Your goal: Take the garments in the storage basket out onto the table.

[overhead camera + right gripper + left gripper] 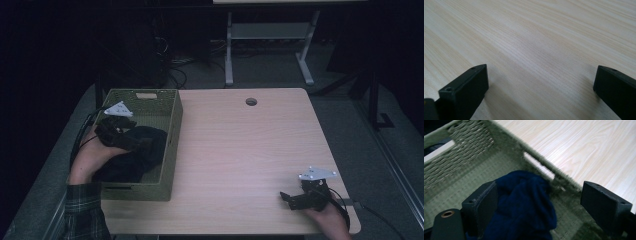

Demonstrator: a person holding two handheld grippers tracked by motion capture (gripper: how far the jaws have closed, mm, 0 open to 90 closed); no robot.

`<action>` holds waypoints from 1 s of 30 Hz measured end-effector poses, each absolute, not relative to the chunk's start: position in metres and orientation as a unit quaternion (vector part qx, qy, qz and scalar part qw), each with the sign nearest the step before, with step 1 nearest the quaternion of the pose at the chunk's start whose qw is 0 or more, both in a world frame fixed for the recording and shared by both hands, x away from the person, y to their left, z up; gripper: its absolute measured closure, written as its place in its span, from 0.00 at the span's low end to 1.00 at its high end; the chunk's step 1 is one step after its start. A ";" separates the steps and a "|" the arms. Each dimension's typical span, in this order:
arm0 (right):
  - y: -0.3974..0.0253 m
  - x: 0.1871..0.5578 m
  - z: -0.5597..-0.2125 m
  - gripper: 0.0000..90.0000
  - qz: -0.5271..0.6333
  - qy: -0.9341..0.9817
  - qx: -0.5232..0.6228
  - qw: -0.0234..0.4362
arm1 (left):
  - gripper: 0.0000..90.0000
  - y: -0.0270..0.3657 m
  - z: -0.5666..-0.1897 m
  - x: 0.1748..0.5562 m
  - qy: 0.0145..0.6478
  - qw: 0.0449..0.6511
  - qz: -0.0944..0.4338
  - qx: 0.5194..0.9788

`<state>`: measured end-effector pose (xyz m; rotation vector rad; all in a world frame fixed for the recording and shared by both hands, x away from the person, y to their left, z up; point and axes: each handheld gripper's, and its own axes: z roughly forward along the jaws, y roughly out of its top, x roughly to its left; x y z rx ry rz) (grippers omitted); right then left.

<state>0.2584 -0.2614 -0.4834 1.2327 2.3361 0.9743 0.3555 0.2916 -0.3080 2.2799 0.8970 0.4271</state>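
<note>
Holding your left gripper [544,202] in the basket [172,145], jaws spread, 1 pad touching the dark cloth [524,205] lying inside. Right gripper [541,92] spread wide over bare table [240,150].

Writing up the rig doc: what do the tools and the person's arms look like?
Both tools, left tool and right tool, are black with two blocky flat-faced jaws. Each carries a grey three-cornered plate with small dark marks on top and trails a black cable. The left forearm wears a dark plaid sleeve.

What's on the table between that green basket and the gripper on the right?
Nothing: in the high view, only bare wooden table lies between the basket and the right gripper.
</note>
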 end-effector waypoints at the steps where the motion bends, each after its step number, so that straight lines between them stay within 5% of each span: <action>1: -0.261 0.258 -0.483 0.00 0.341 0.819 0.432 0.162 | 0.16 0.292 -0.308 0.355 0.342 0.321 0.163 0.868; 30: -0.261 0.259 -0.483 0.00 0.341 0.817 0.436 0.164 | 0.14 0.343 -0.342 0.371 0.389 0.297 0.152 0.859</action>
